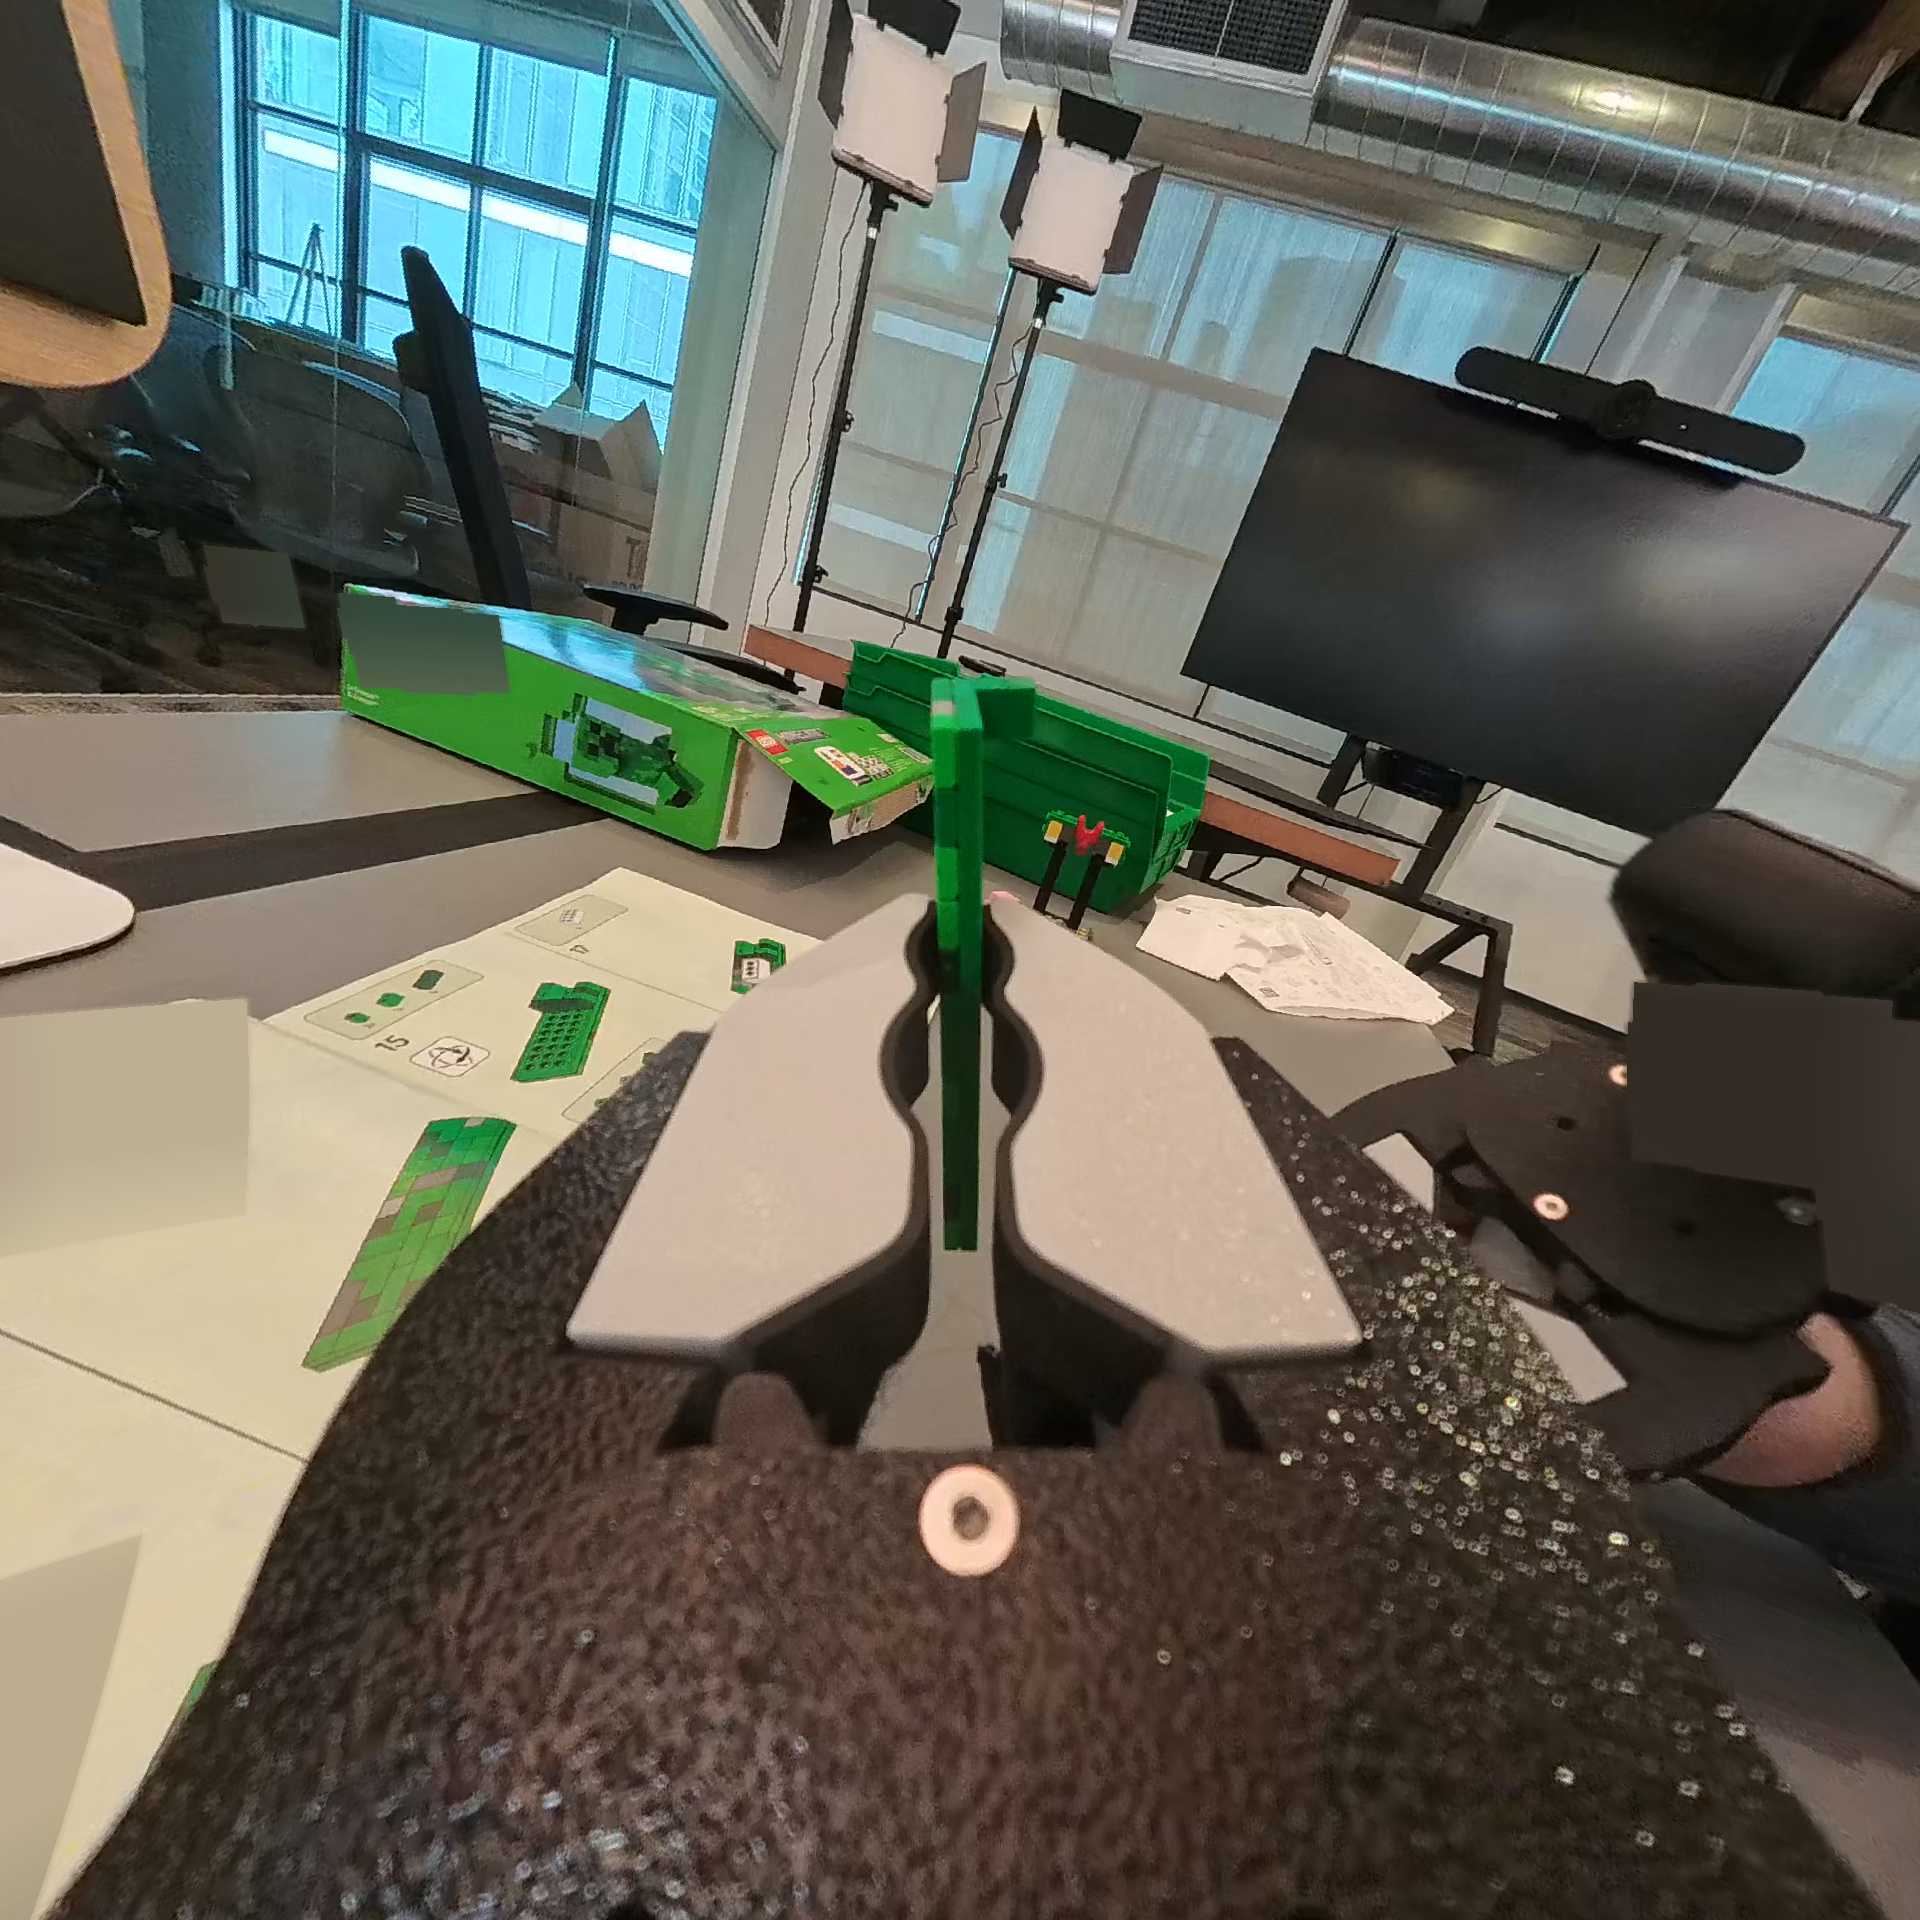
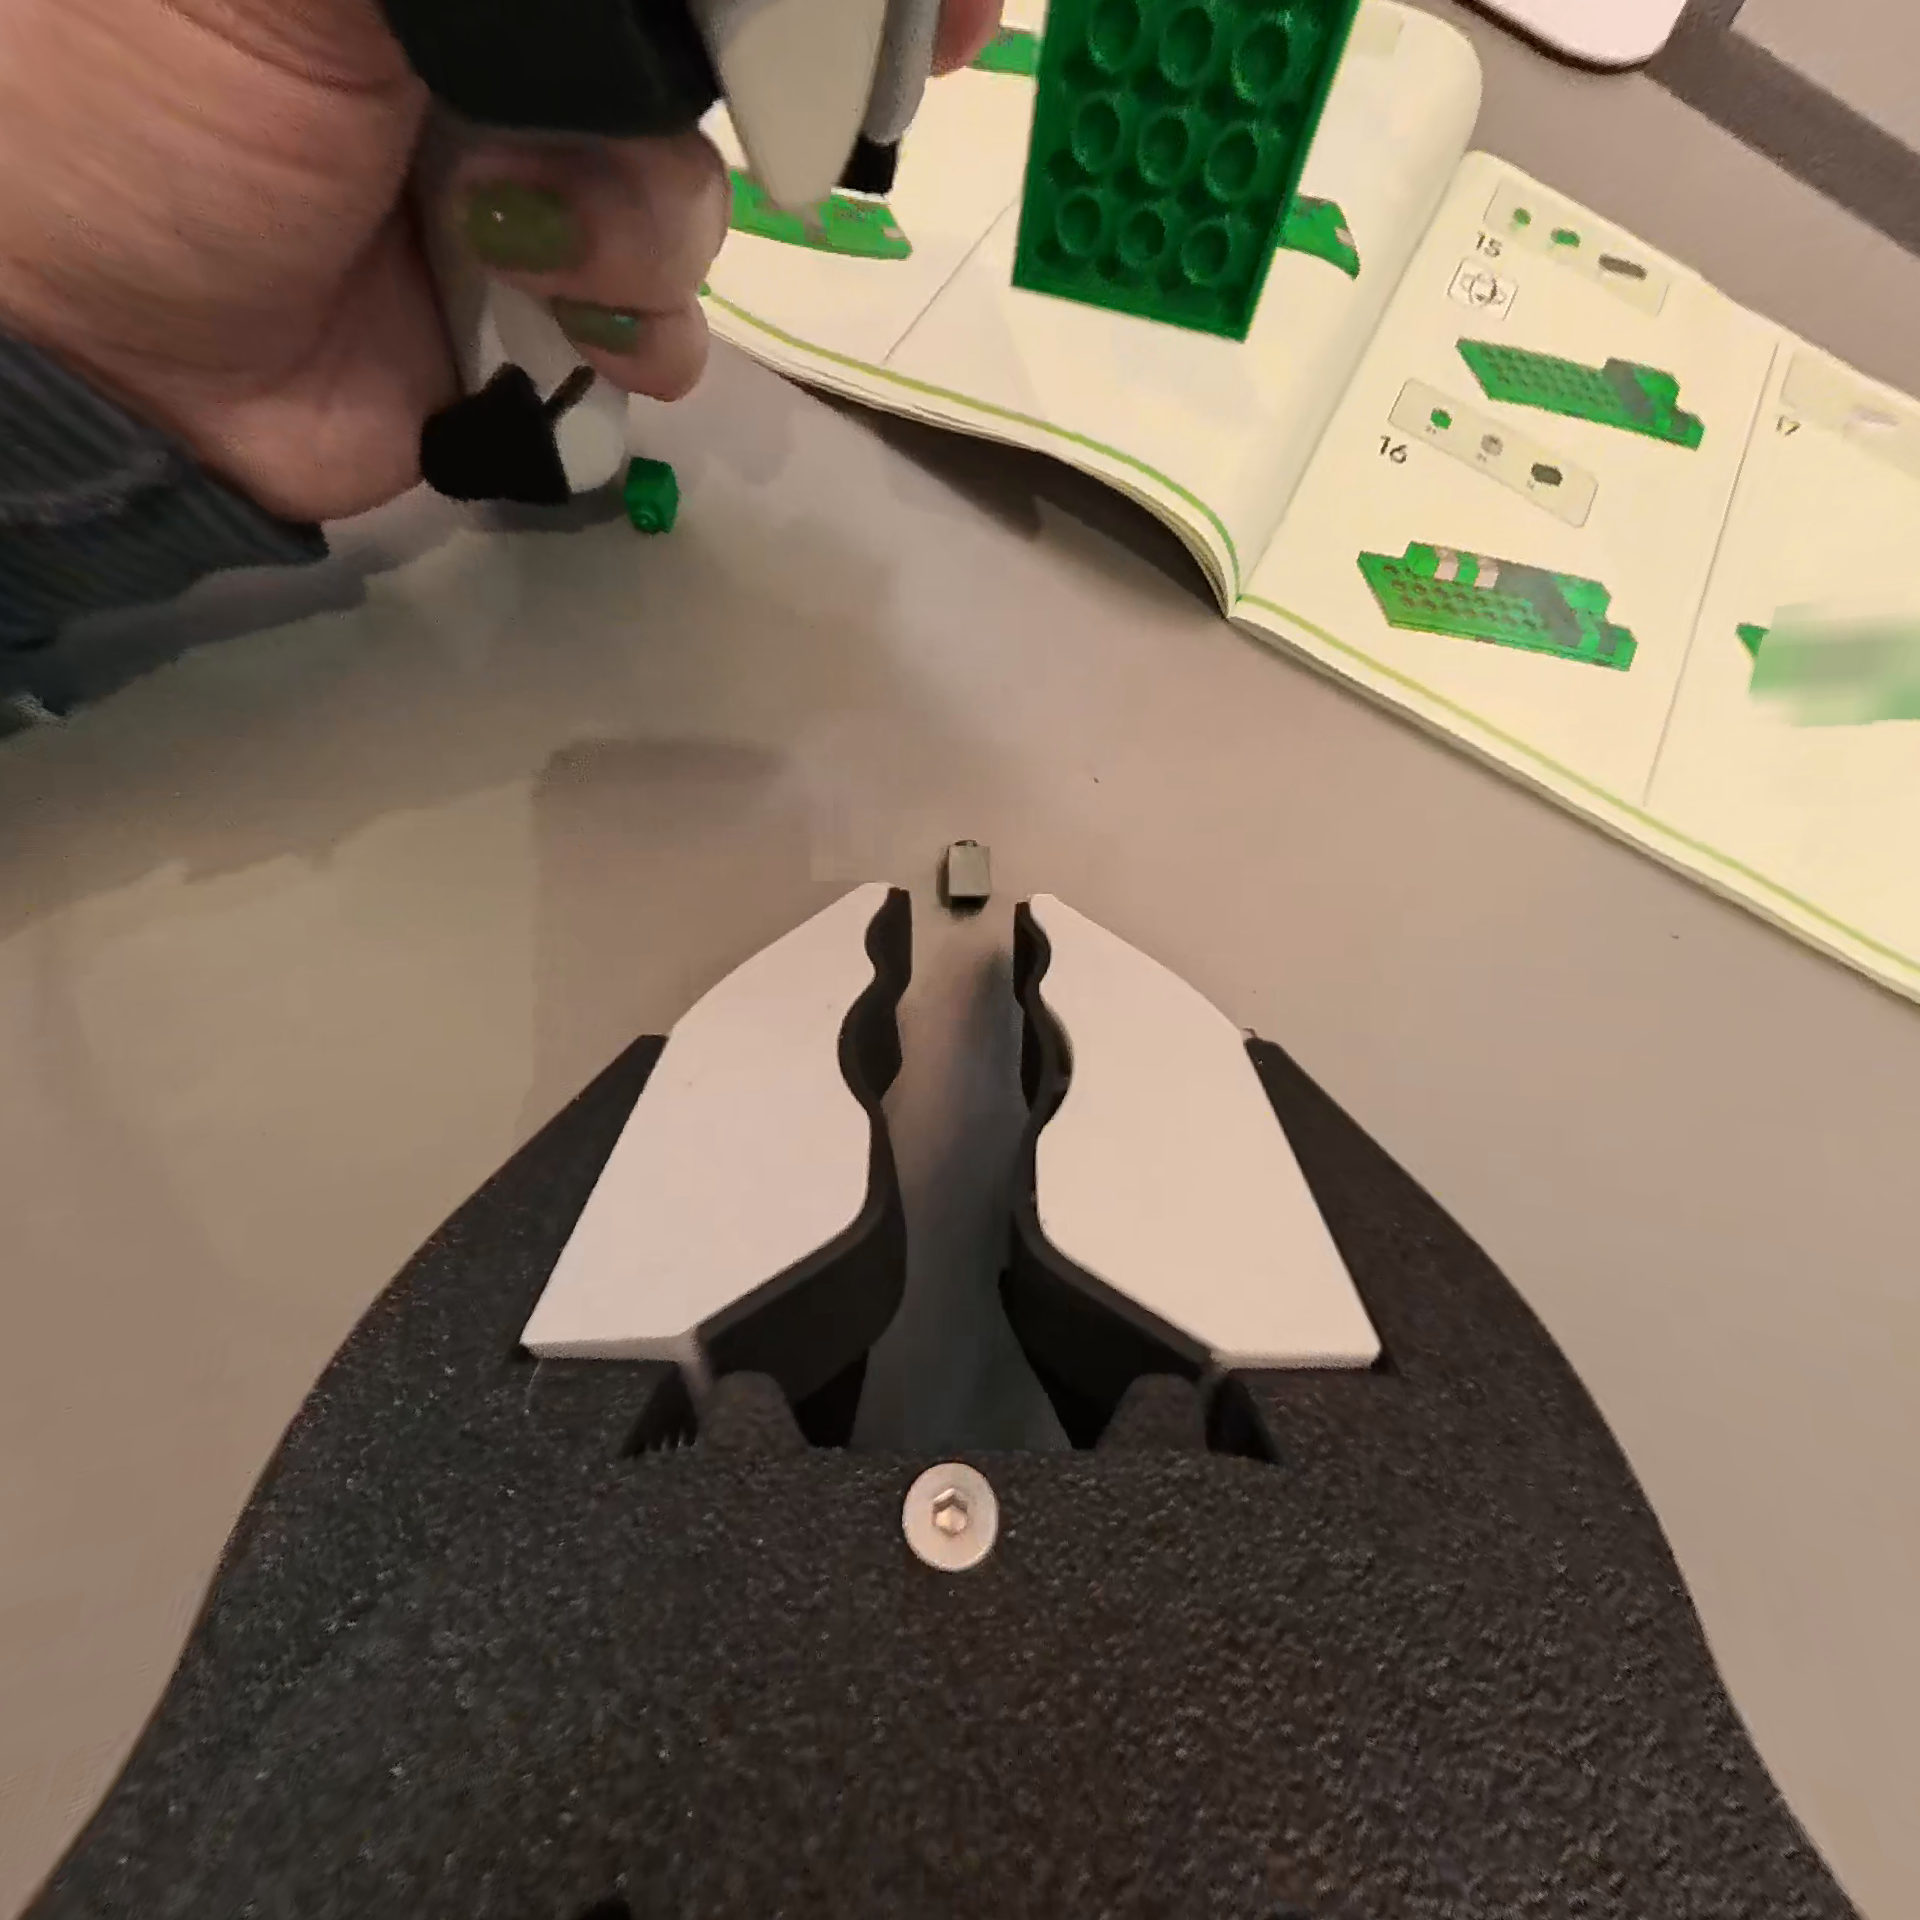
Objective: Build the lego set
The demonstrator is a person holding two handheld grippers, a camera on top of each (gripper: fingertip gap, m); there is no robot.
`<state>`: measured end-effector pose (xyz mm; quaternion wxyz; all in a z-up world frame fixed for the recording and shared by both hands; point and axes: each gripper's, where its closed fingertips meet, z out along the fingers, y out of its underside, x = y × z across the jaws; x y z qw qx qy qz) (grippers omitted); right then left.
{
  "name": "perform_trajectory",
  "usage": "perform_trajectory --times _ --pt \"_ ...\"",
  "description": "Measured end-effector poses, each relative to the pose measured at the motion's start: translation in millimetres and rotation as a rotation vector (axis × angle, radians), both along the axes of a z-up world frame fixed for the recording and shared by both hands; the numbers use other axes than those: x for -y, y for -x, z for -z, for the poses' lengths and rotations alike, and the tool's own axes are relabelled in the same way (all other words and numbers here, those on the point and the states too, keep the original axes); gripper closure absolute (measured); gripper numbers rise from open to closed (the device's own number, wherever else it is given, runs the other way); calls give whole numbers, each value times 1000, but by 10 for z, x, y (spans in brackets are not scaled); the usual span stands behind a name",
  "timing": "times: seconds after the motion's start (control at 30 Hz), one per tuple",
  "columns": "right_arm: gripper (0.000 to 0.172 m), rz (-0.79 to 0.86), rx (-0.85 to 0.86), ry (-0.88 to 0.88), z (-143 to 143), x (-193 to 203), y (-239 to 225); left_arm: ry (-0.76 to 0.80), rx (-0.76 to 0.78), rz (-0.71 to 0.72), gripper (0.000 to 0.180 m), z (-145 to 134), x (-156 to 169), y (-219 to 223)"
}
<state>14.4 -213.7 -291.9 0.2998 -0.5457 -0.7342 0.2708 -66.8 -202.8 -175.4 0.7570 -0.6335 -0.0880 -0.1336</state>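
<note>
A: Item one, the left tool (image 1: 961, 935)?

B: Clamped on a green brick plate (image 1: 958, 831), held edge-on and upright; both pads press its faces at centre frame. In the right wrist view the same plate (image 2: 1174, 156) shows its hollowed underside at top centre, above the open instruction booklet (image 2: 1351, 499).

A: Item two, the right tool (image 2: 961, 914)?

B: Fingers apart, nothing between them. A small dark grey brick (image 2: 965, 881) lies on the grey counter (image 2: 416, 935) just beyond the fingertips, touching neither finger.

A: Other pieces nearby?

B: A small green brick (image 2: 652, 497) on the counter at upper left of the right wrist view, just beside the hand (image 2: 260, 260) gripping the left tool's handle.

A: Background stock, left wrist view?

B: A green cardboard set box (image 1: 582, 727) lying open-ended at left of centre; a green plastic bin (image 1: 1091, 790) behind the plate; a small black-legged brick assembly (image 1: 1081, 862) in front of the bin; crumpled white paper sheets (image 1: 1288, 956) to the right; a dark screen on a stand (image 1: 1538, 582) at upper right; two panel lights on stands (image 1: 987, 177) at top centre.
</note>
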Motion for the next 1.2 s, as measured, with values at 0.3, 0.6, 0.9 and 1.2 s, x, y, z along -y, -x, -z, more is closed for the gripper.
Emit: perform_trajectory --times 0.3,0.6,0.9,1.2 --pt "161 -8 -4 64 33 -27 48 -3 2 1 175 -5 4 1" --pt "158 -38 2 128 36 -17 61 -1 5 5 175 3 -3 -6" --pt "160 -55 -1 127 33 -4 59 -7 12 4 175 -5 2 -2" --pt "164 -54 -4 119 31 -6 63 -12 20 6 175 -12 9 1"
